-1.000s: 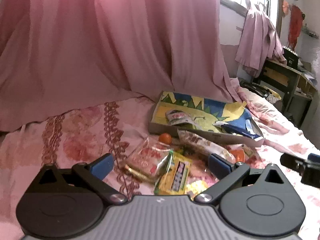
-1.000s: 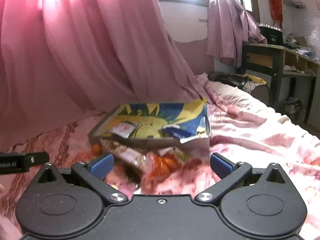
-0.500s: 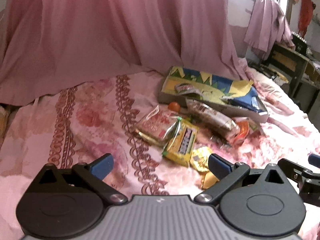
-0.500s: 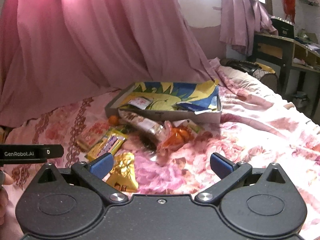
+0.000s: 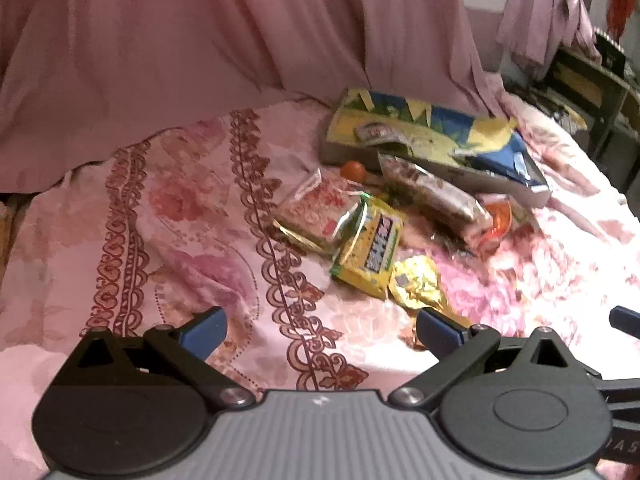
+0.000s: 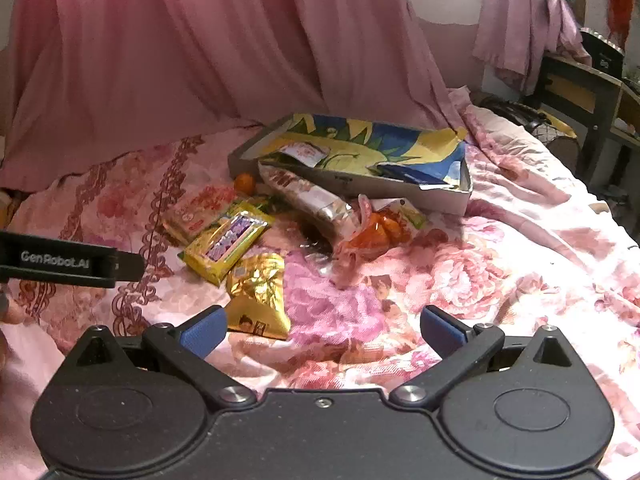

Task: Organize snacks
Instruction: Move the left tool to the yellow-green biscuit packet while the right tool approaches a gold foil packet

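Snack packets lie in a heap on the pink floral bedspread (image 5: 168, 216): a yellow packet (image 5: 370, 248) (image 6: 226, 242), a gold foil packet (image 5: 418, 282) (image 6: 258, 292), a pink-red clear packet (image 5: 316, 210) (image 6: 198, 208), a long silvery bag (image 5: 434, 196) (image 6: 306, 196), an orange packet (image 6: 374, 234) and a small orange fruit (image 5: 353, 169) (image 6: 245, 181). Behind them sits a shallow tray box (image 5: 344, 152) (image 6: 352, 186) lined with blue-yellow paper, holding two or three packets. My left gripper (image 5: 320, 330) and right gripper (image 6: 322, 330) both stand open and empty, short of the heap.
A pink curtain (image 6: 200, 48) hangs behind the bed. A dark wooden desk (image 6: 580, 88) stands at the right with cloth draped above it. The left gripper's side (image 6: 68, 264) shows at the left edge of the right wrist view.
Both grippers have pulled back and risen from the heap, so more bedspread and the gold packet now show. Nothing was picked up; the snacks lie as before.
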Action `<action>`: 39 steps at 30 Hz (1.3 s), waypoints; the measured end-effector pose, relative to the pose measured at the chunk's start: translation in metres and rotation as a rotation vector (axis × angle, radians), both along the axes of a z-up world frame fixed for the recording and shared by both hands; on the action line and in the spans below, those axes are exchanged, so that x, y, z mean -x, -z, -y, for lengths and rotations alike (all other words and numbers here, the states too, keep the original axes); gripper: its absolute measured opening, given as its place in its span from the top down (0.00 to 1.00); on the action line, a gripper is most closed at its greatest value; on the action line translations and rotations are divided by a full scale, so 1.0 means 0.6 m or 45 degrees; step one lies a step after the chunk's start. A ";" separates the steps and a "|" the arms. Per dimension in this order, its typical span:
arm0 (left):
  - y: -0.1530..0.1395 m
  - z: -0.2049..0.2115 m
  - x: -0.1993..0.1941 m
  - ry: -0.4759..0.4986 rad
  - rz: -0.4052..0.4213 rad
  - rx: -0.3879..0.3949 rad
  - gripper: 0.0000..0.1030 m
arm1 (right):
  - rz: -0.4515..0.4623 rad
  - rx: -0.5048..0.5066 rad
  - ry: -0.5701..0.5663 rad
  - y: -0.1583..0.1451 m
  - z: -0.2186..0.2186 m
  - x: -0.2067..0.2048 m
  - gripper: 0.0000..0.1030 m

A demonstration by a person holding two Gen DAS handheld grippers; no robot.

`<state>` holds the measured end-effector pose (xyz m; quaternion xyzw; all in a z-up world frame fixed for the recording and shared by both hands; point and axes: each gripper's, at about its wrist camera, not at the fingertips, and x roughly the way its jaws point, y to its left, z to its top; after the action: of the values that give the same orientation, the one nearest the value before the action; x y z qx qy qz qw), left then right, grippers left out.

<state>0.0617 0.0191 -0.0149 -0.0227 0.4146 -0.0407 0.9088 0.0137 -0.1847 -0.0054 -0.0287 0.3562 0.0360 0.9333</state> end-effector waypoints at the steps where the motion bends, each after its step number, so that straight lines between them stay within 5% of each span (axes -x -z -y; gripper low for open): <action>1: 0.001 0.000 -0.004 0.009 -0.016 0.001 0.00 | -0.005 0.004 -0.003 0.001 -0.001 -0.001 0.01; 16: 0.013 -0.048 -0.145 0.036 -0.296 0.101 0.00 | -0.205 -0.093 -0.022 0.021 0.014 -0.049 0.01; 20: 0.025 -0.049 -0.179 0.045 -0.303 0.018 0.00 | -0.242 -0.064 -0.035 0.028 0.019 -0.074 0.01; 24: 0.041 -0.045 -0.198 0.103 -0.325 0.081 0.00 | -0.272 -0.006 -0.103 0.043 0.009 -0.099 0.01; 39: 0.064 0.036 -0.227 0.375 -0.220 -0.033 0.01 | -0.174 0.020 -0.214 0.104 -0.065 -0.157 0.03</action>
<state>0.1980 -0.0026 -0.0535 0.0467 0.4904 -0.1658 0.8543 0.1078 -0.1458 -0.0677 -0.0634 0.4157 0.1132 0.9002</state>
